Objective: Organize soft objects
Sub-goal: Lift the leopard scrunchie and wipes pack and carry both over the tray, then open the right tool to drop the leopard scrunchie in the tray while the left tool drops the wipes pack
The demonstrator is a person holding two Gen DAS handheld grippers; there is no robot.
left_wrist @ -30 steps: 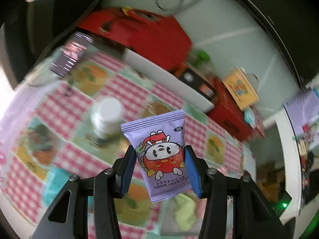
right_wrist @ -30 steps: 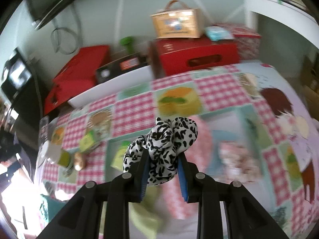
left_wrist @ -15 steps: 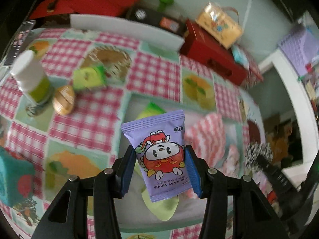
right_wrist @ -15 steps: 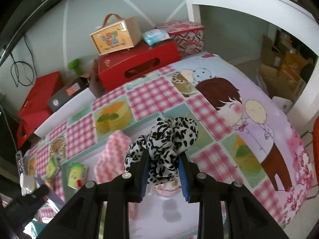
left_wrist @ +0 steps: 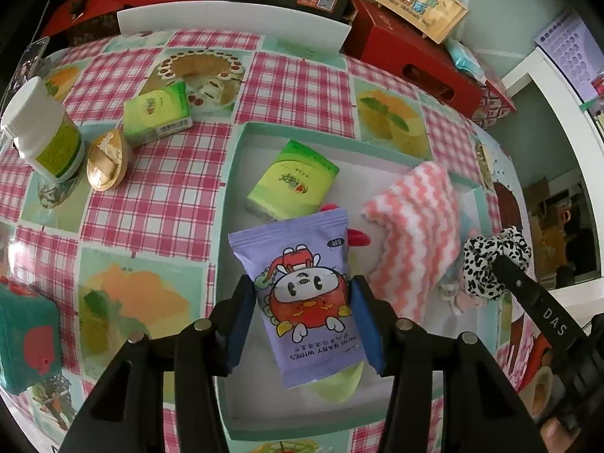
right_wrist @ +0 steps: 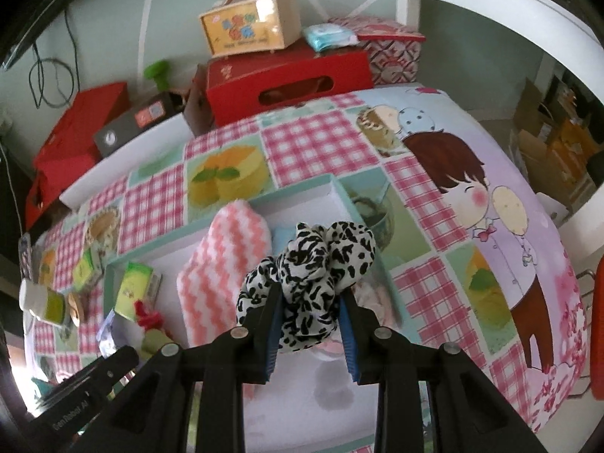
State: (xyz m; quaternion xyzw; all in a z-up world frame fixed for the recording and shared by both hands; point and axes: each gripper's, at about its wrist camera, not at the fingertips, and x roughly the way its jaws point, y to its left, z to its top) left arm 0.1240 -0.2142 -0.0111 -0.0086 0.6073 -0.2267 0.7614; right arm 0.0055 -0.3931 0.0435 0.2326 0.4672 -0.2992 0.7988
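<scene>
My left gripper [left_wrist: 302, 302] is shut on a purple baby wipes packet [left_wrist: 302, 294] and holds it above the mint-rimmed white tray [left_wrist: 226, 173]. My right gripper [right_wrist: 311, 313] is shut on a black-and-white spotted scrunchie [right_wrist: 309, 264], also above the tray [right_wrist: 226, 209]; the scrunchie also shows in the left wrist view [left_wrist: 490, 264]. In the tray lie a green tissue pack [left_wrist: 292, 185], a pink-and-white zigzag cloth [left_wrist: 415, 234], a red item and a pale green item, both partly hidden by the packet.
On the checked tablecloth left of the tray stand a white bottle [left_wrist: 41, 128], a tan shell-shaped thing [left_wrist: 104, 162], another green pack [left_wrist: 156, 113] and a teal knitted item [left_wrist: 26, 336]. Red boxes [right_wrist: 287, 79] and a tan carry box [right_wrist: 245, 26] line the far edge.
Both grippers have moved over the tray with their loads still held. The left view swung from the bottle side to the tray; the right gripper came closer to the tray.
</scene>
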